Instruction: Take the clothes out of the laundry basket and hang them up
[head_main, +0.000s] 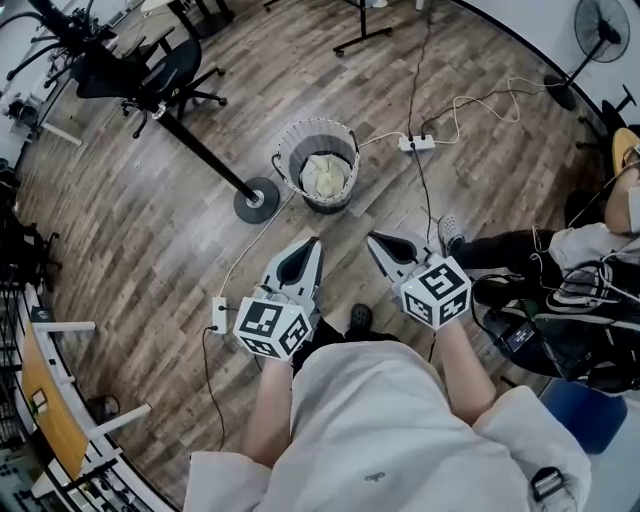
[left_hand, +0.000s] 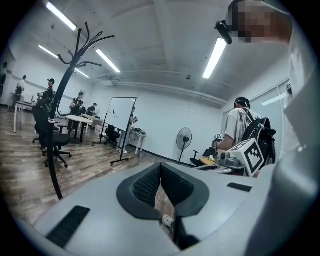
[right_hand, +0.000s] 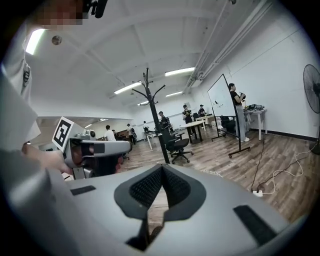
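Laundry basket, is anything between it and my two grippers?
Nothing visible: only bare floor lies between the basket and the left gripper and right gripper. The stand base sits beside the basket, off that path.

Seen from above, the person holds two grippers out in front of the body, low in the centre of the frame. The left gripper sits left of centre and the right gripper just to its right. They are near each other but apart, with tips angled toward one another and tilted slightly downward. The left forearm and right forearm rise bare from the bottom edge. In each gripper's own view the fingers meet at the tips, closed together, with nothing held between them.
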